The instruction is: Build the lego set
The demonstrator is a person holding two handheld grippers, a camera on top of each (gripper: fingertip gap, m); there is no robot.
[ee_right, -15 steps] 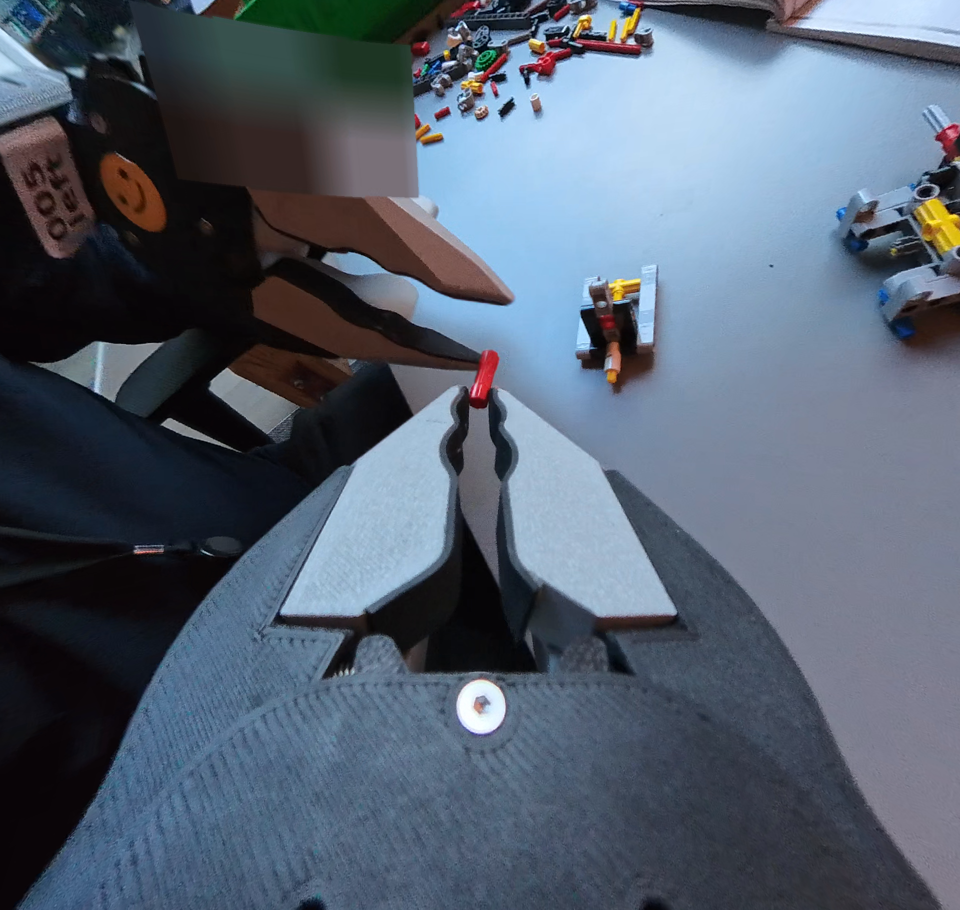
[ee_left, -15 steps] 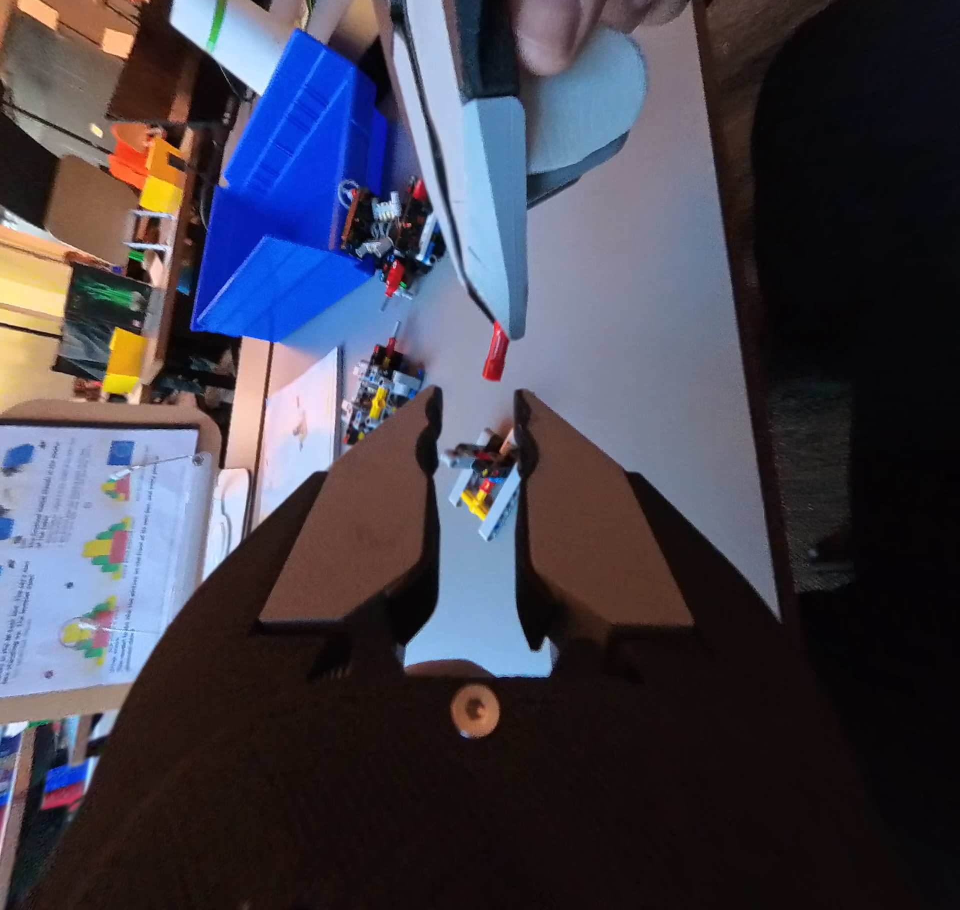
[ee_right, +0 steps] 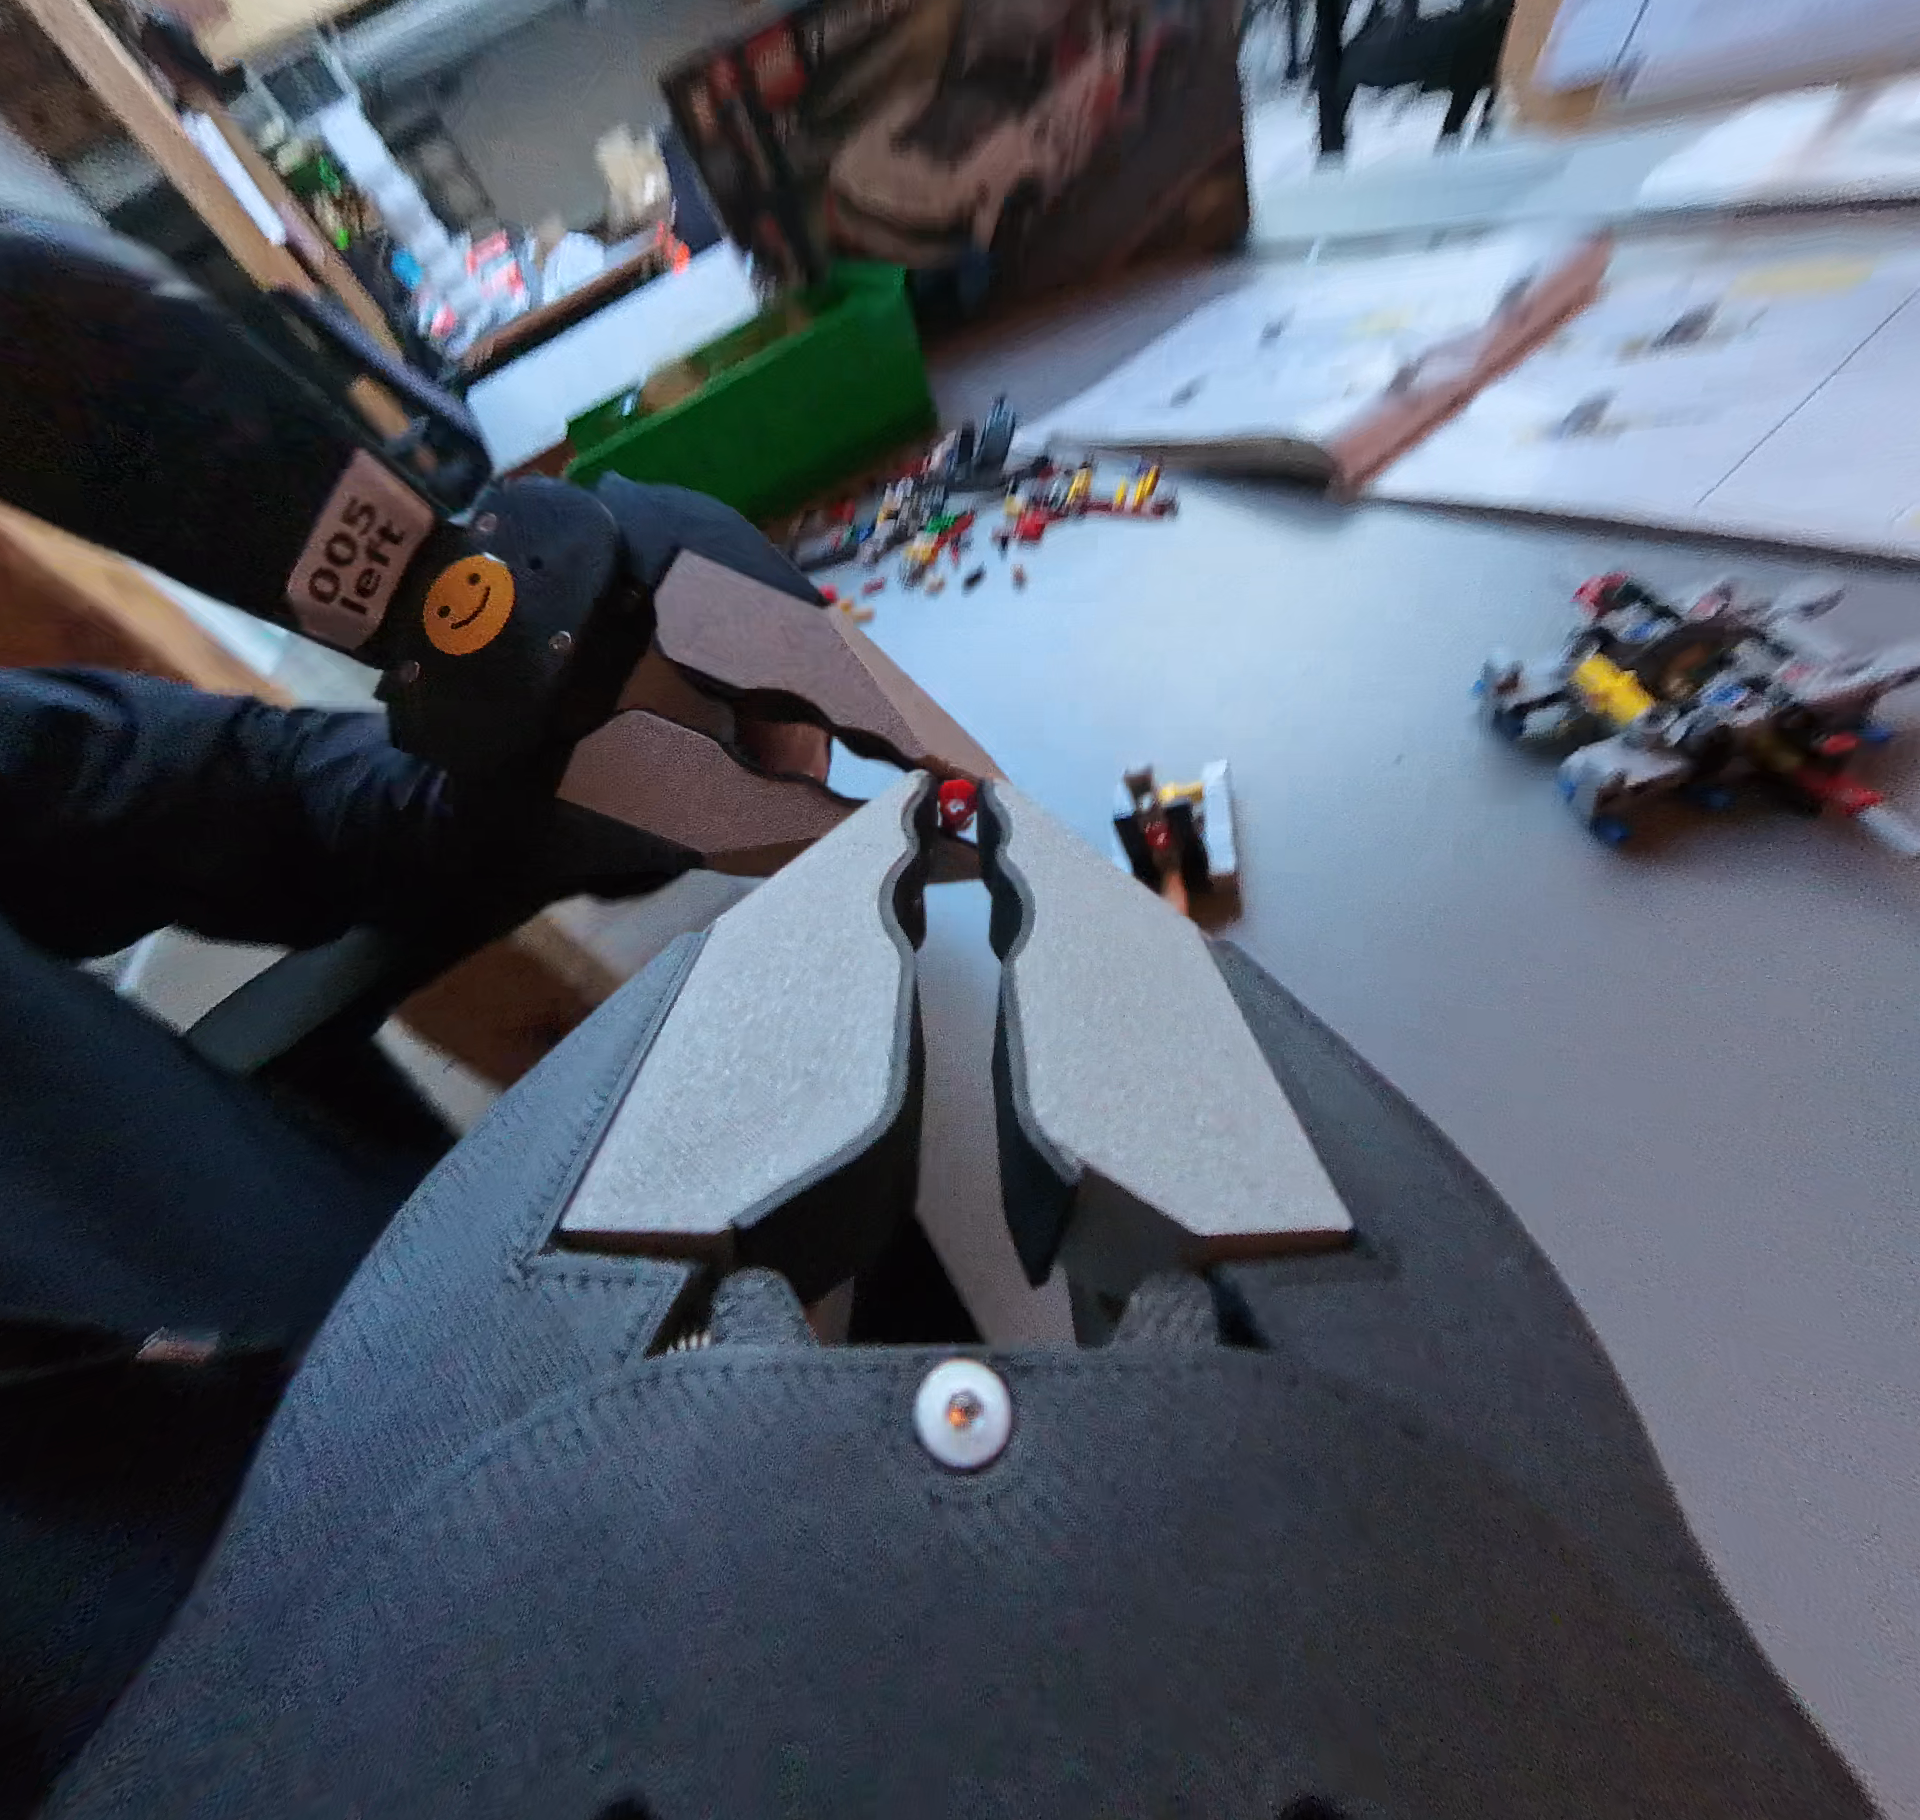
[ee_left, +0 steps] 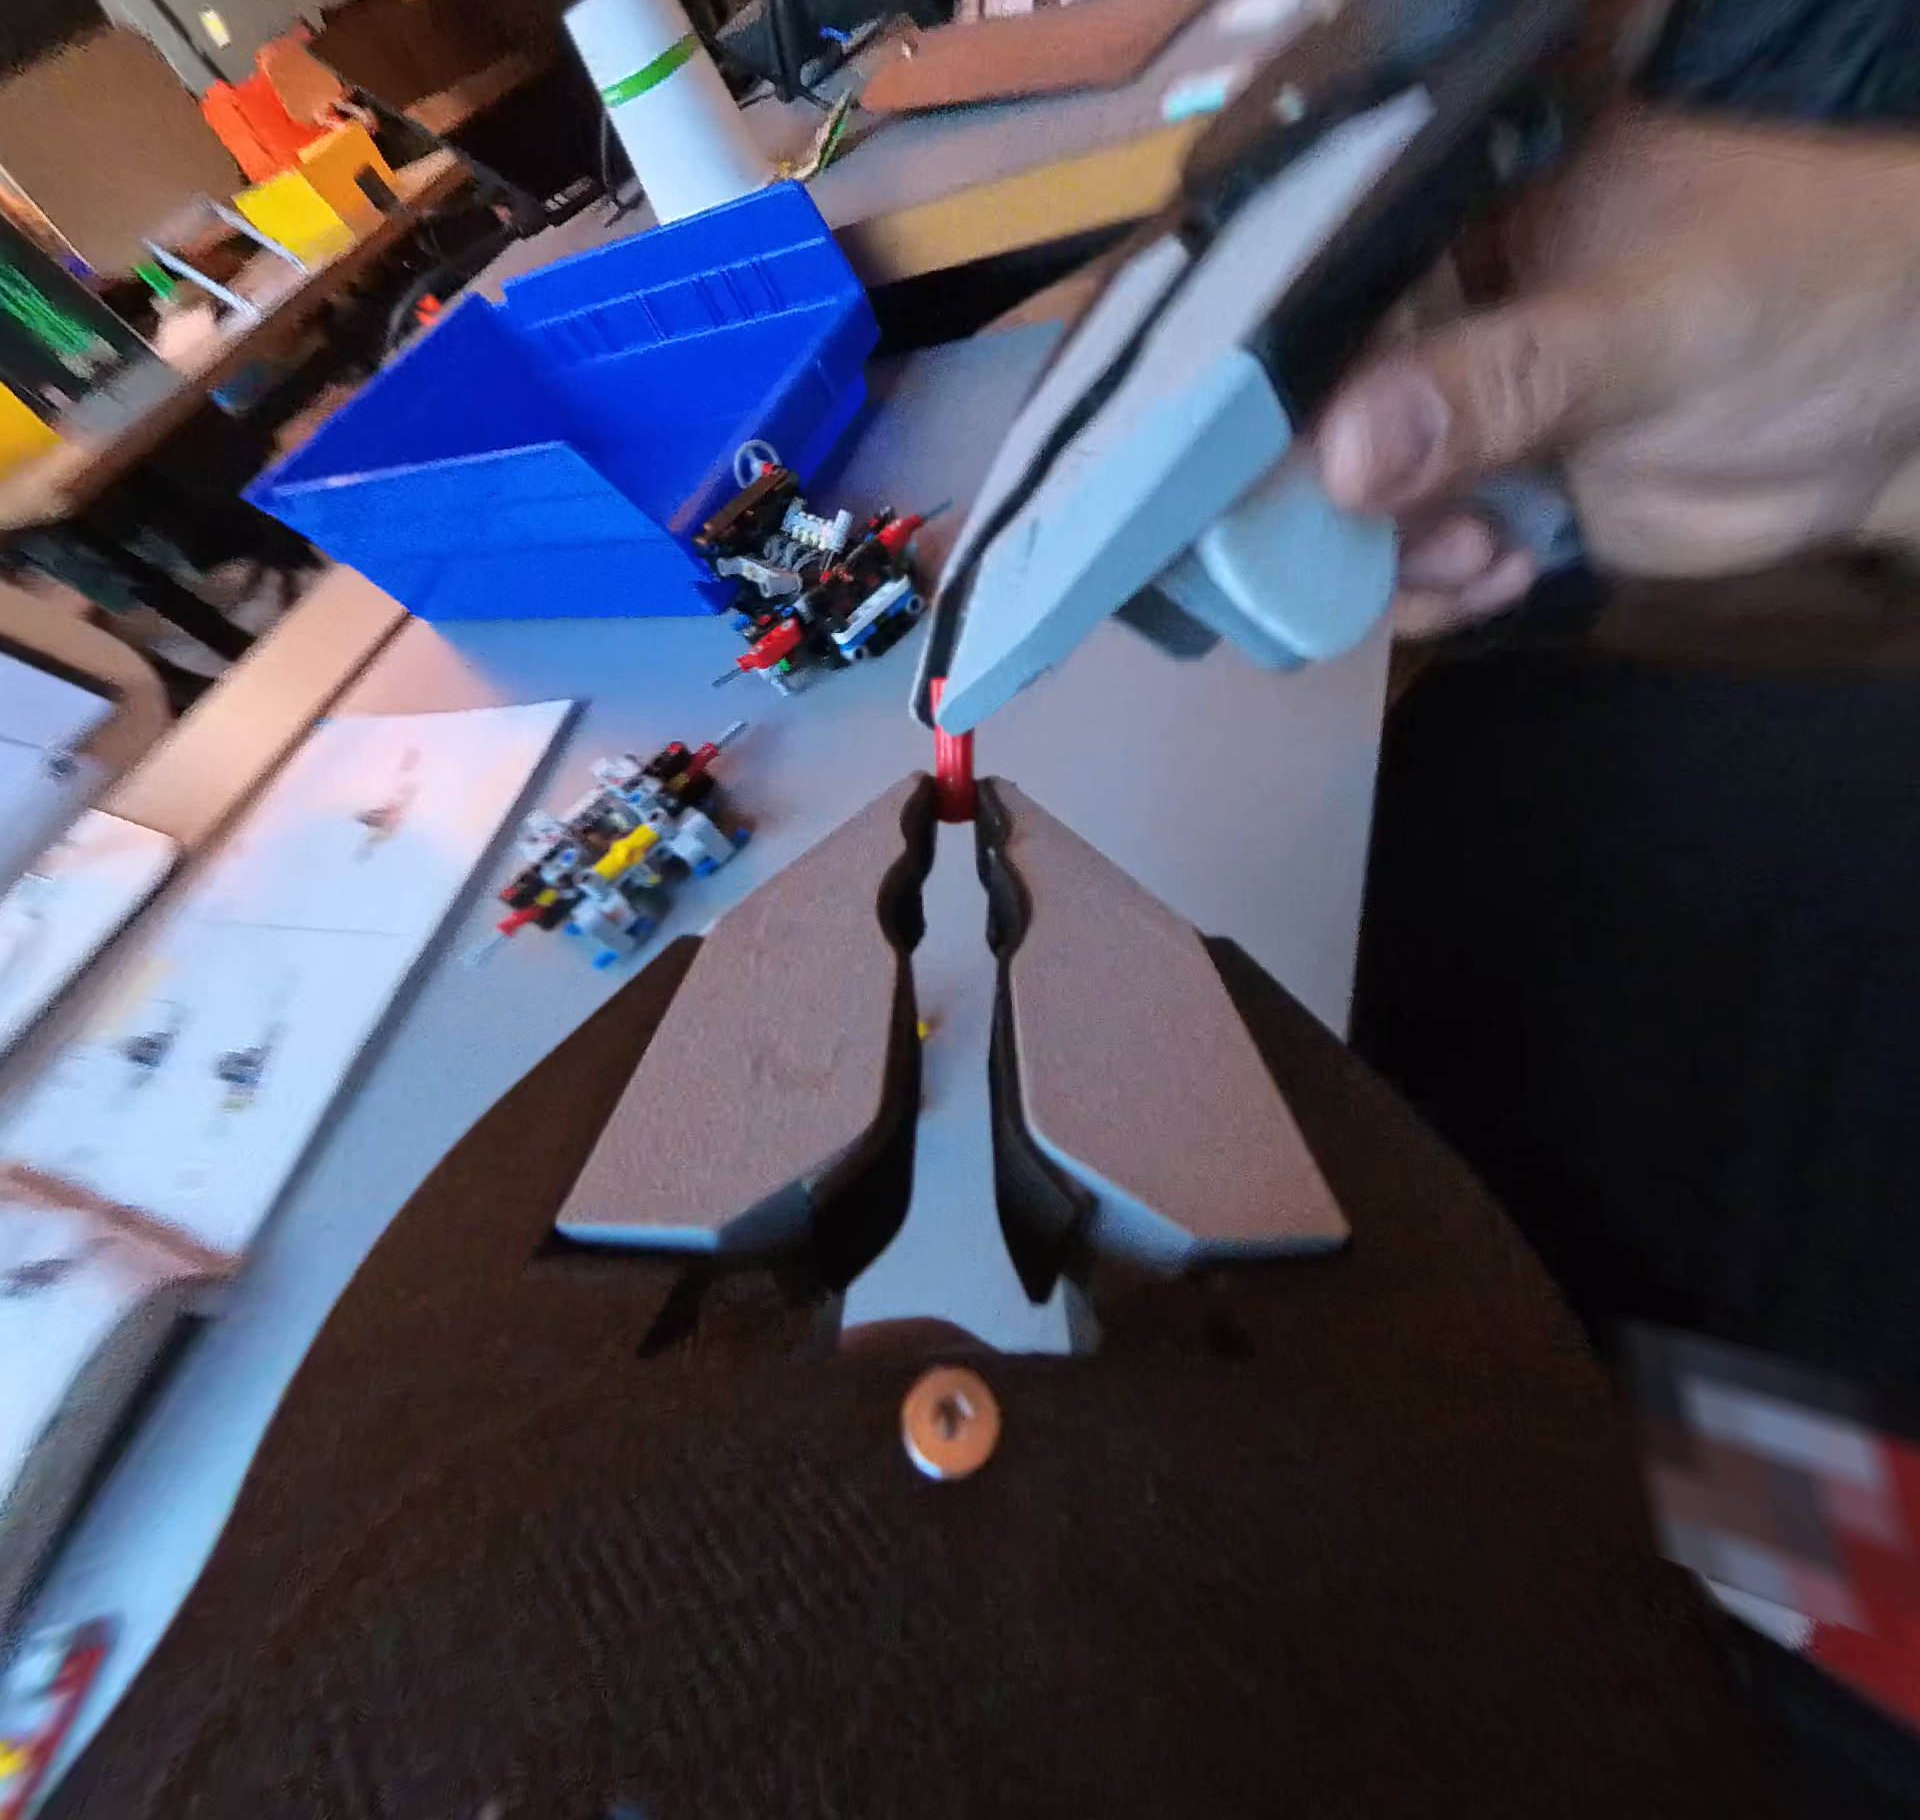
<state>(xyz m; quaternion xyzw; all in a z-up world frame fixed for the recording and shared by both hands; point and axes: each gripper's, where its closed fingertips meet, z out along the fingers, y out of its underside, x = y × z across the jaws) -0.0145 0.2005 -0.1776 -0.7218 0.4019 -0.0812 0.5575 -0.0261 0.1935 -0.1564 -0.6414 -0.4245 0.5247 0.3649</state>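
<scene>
A small red building-toy pin (ee_left: 953, 781) hangs in the air above the grey table (ee_left: 1195, 804), gripped at both ends. My left gripper (ee_left: 954, 802), with brown fingers, is shut on its near end. My right gripper (ee_left: 940, 712), with grey fingers and held by a hand, is shut on its far end. In the right wrist view the red pin (ee_right: 957, 802) sits end-on between the tips of my right gripper (ee_right: 956, 806). There the left gripper (ee_right: 920, 768) comes in from the left and meets the same pin tip to tip.
A blue bin (ee_left: 582, 440) stands at the back, with two brick models (ee_left: 821, 575) (ee_left: 623, 856) and a booklet (ee_left: 260, 887) nearby. In the right wrist view there are a green bin (ee_right: 790, 399), scattered small parts (ee_right: 966, 513), a small assembly (ee_right: 1174, 825), a larger model (ee_right: 1683, 721) and open booklets (ee_right: 1351, 378). Less than 4 cm separates the two grippers' tips.
My left gripper moved up from over the small assembly to the red pin and closed on its free end. The right gripper kept its hold on the pin. Both views swung.
</scene>
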